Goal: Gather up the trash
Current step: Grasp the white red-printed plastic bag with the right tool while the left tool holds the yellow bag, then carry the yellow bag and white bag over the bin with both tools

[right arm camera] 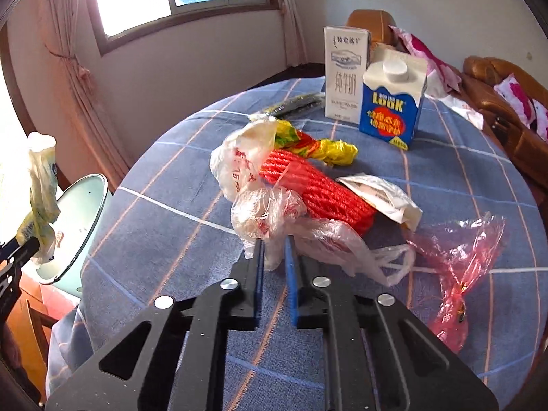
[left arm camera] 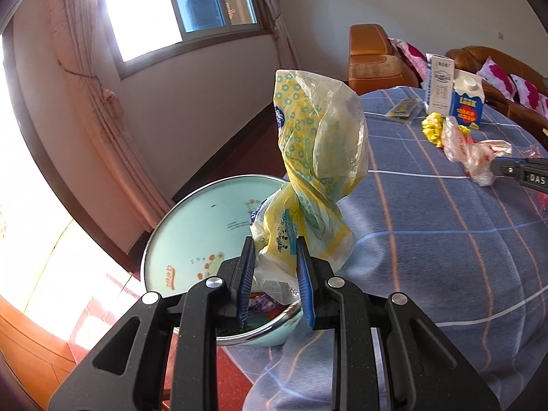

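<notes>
My left gripper (left arm camera: 275,250) is shut on a yellow patterned plastic bag (left arm camera: 318,150) and holds it above a light green basin (left arm camera: 191,233) beside the table. The same bag (right arm camera: 41,185) and basin (right arm camera: 78,212) show at the left of the right wrist view. My right gripper (right arm camera: 274,250) is shut on a clear plastic bag with red print (right arm camera: 274,215) that lies on the blue checked tablecloth (right arm camera: 171,233). Behind it lie a red rope coil (right arm camera: 318,188), a yellow wrapper (right arm camera: 325,147), a white packet (right arm camera: 383,195) and a pink cellophane wrapper (right arm camera: 459,267).
Two cartons stand at the table's far side: a white milk carton (right arm camera: 346,72) and a blue one (right arm camera: 394,99). A dark packet (right arm camera: 294,102) lies left of them. Brown sofas with pink cushions (right arm camera: 496,96) stand behind the table. A window and curtain are at the left.
</notes>
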{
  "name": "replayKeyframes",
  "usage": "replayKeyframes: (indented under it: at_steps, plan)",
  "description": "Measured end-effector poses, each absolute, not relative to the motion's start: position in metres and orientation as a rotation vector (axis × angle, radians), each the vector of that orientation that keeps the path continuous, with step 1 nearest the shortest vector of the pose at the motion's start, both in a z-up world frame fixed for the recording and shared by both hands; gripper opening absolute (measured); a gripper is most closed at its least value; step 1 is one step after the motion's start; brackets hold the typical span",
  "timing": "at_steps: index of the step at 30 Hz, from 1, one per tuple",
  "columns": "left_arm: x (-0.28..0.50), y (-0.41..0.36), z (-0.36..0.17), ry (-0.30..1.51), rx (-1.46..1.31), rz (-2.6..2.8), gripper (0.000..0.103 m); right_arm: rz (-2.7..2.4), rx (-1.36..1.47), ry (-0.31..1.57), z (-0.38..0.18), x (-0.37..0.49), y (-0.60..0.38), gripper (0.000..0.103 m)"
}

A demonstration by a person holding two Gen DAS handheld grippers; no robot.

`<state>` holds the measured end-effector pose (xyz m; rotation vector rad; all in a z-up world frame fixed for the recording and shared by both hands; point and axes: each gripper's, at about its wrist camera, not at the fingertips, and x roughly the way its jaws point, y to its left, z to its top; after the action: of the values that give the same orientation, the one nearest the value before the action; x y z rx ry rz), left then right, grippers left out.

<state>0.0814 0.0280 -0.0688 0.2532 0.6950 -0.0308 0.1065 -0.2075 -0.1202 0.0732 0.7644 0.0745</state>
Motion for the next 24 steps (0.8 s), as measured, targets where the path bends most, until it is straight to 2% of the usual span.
replayKeyframes:
  at_steps: [13,24]
  plan:
    - [0.087,0.077,-0.056,0.69,0.248,0.101,0.024,0.214,-0.017,0.634,-0.082,0.112,-0.149,0.007]
    - [0.09,0.105,-0.06,0.722,0.242,0.169,0.024,0.349,-0.073,0.596,-0.07,0.13,-0.089,0.007]
